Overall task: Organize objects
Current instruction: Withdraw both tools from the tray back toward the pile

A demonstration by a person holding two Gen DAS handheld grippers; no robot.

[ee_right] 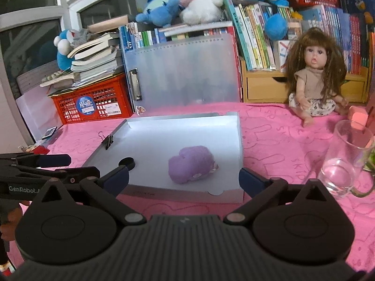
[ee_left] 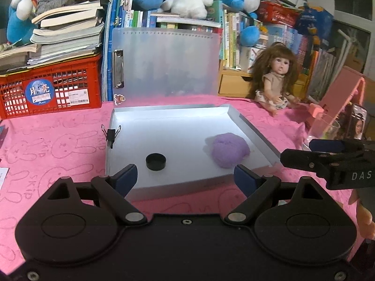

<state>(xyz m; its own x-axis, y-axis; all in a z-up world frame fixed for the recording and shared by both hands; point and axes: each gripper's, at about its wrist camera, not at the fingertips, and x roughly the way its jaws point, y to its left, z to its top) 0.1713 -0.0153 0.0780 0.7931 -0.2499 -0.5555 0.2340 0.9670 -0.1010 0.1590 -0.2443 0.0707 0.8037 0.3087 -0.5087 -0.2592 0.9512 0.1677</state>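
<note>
Both grippers, left gripper (ee_left: 185,175) and right gripper (ee_right: 184,178), hang spread and empty before the open white box (ee_left: 255,131) on the pink bench (ee_left: 58,145). Inside lie the purple plush (ee_left: 228,151) and black cap (ee_left: 155,161); placing looks finished, so closing its upright lid (ee_left: 166,63) likely follows.

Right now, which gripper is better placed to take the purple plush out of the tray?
Probably right. The purple plush lies toward the tray's right side, nearly centred before the open right gripper. The left gripper, also open, faces the black cap.
</note>
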